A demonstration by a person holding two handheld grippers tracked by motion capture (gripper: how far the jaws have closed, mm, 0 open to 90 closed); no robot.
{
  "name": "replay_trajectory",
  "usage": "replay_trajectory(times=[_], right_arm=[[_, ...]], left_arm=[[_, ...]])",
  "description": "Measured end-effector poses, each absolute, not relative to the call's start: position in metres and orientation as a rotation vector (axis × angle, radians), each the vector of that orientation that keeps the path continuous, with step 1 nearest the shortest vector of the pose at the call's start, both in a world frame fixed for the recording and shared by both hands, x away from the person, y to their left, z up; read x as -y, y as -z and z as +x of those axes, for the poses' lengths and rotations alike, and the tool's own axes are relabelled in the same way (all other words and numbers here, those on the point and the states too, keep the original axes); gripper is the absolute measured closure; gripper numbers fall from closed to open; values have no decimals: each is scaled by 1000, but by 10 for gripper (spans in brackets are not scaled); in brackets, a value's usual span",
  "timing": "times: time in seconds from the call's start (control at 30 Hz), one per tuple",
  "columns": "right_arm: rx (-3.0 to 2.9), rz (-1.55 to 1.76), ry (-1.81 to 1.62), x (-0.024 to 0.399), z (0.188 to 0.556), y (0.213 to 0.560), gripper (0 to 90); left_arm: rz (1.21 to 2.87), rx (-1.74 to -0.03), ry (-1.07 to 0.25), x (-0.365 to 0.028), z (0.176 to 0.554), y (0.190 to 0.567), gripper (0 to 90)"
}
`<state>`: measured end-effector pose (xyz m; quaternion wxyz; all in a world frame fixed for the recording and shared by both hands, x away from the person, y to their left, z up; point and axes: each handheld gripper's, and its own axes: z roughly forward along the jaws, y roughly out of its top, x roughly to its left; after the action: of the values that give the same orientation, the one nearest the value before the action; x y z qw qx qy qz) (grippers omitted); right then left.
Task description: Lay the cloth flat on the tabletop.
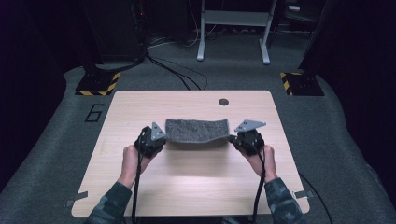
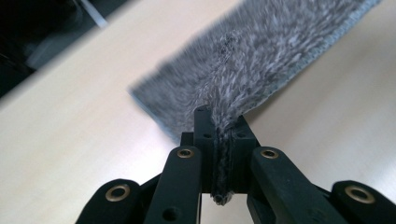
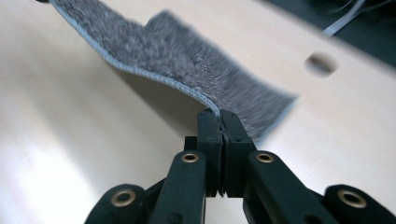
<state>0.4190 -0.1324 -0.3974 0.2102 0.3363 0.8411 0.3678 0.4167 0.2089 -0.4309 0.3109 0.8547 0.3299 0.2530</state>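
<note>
Both claws were clamped on a grey cloth (image 1: 197,130): the left gripper (image 1: 156,138) pinched its left end, fabric bunched between the closed jaws in the left gripper view, and the right gripper (image 1: 238,136) pinched its right end near one corner. That cloth hung stretched between them at the middle of the high view, its near edge raised off the wooden table (image 1: 196,182) and shadowing it. Behind it, toward the upper middle of the tabletop, sat a small round hole (image 1: 223,101).
</note>
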Motion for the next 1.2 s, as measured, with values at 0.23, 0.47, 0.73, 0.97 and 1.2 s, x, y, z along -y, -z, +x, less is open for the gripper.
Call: replay_trajectory(times=[0.23,0.47,0.73,0.97,1.2], right_arm=[[-2392,1030,-1039,137,391,443,883],[-2429,1078,-1040,143,371,463,875],[-2446,1136,-1042,154,353,474,801],[-2471,1196,-1113,171,341,470,542],[-2402,1184,-1137,172,350,461,318]], left_arm=[[2270,-919,-493,-216,388,474,824],[2263,-906,-434,-217,369,485,777],[2274,-910,-314,-220,351,492,558],[2207,-943,-325,-238,340,479,337],[2161,-951,-362,-236,349,470,266]])
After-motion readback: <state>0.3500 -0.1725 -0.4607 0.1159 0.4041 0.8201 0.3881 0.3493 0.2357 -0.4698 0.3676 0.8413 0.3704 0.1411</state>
